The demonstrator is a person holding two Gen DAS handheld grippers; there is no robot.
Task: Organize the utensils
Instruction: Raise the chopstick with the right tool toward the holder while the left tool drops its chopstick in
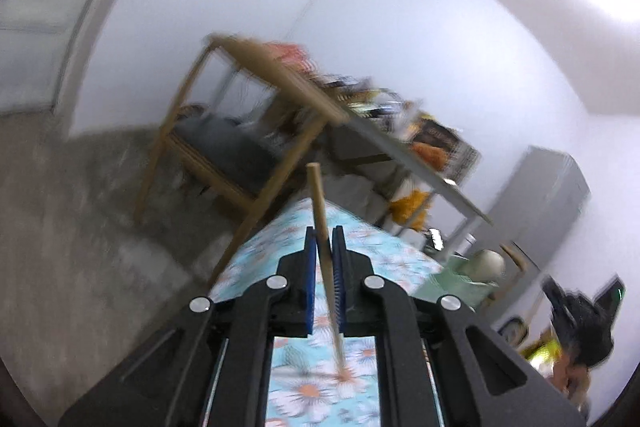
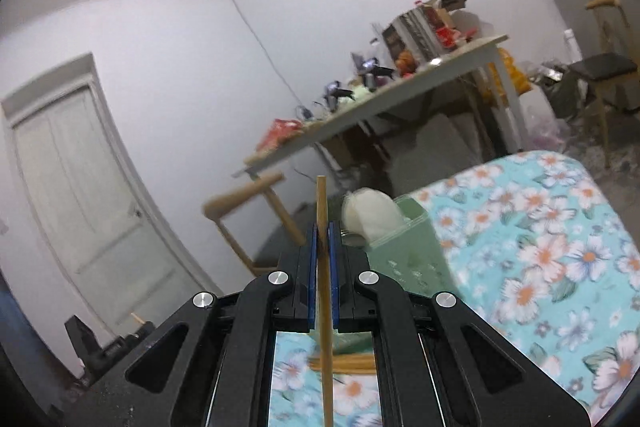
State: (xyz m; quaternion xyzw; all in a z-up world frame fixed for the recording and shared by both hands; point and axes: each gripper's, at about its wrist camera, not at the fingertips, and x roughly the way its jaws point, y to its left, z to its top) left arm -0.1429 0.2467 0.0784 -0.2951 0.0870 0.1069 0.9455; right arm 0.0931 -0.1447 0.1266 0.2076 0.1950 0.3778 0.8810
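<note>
Above the flowered tabletop (image 2: 540,267), I am holding one wooden chopstick in each gripper, lifted clear of the cloth. My right gripper (image 2: 323,247) is clenching its fingers (image 2: 312,267) on a chopstick (image 2: 322,211) at about mid-length; the stick's long axis is running nearly upright between the pads, blunt end rising above the fingertips, thin end hanging down toward the cloth. My left gripper (image 1: 324,251) is gripping its own chopstick (image 1: 318,203) the same way, the stick leaning slightly, top tipped left and narrow tip trailing down near the flowers.

What matters for the coming move, as I judge it, is the green holder (image 2: 408,247) with a white bundle (image 2: 370,211) sticking out of it. From the right gripper it is sitting just beside the fingers, slightly to the right and a little farther away; from the left gripper the same holder (image 1: 460,279) is lying well off to the right. So the right hand is looking nearer. More loose chopsticks (image 2: 344,363) are lying crosswise on the cloth below the right gripper.
</note>
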